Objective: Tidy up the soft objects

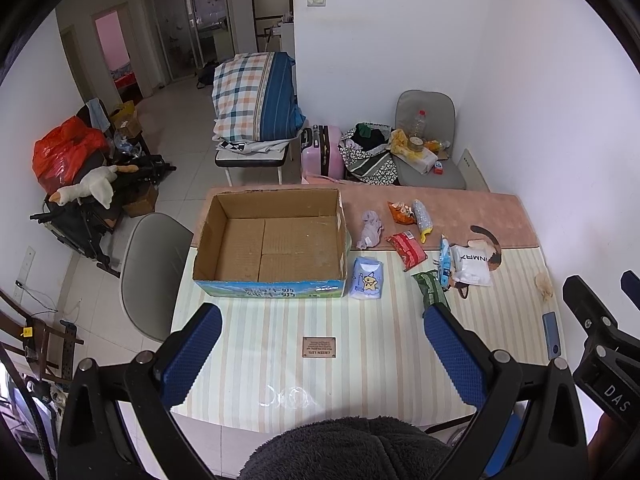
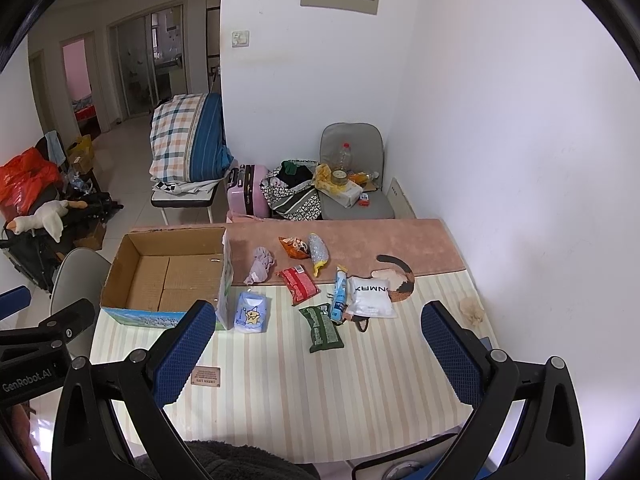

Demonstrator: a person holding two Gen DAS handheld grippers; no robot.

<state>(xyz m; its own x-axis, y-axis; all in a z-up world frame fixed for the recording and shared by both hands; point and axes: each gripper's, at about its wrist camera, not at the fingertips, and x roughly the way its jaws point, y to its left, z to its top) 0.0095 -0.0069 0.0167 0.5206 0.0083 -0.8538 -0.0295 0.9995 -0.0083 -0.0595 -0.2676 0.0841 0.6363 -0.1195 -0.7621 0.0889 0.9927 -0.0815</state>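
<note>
Both the left gripper (image 1: 322, 356) and the right gripper (image 2: 316, 356) hang above the bench (image 2: 320, 400) with fingers (image 2: 182, 354) wide apart, holding nothing. The cardboard box (image 1: 272, 240) is empty, so I judge the sorting is not yet begun. To the right of the box lie the soft things: a blue tissue pack (image 1: 367, 279), a crumpled lilac cloth (image 1: 370, 229), a red packet (image 1: 406, 249), a green pouch (image 2: 322, 328) and a white bag (image 1: 472, 265).

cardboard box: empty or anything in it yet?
Empty. The cardboard box stands open-topped, its bare bottom panels visible in both views; the soft packs still lie on the table beside it.
</note>
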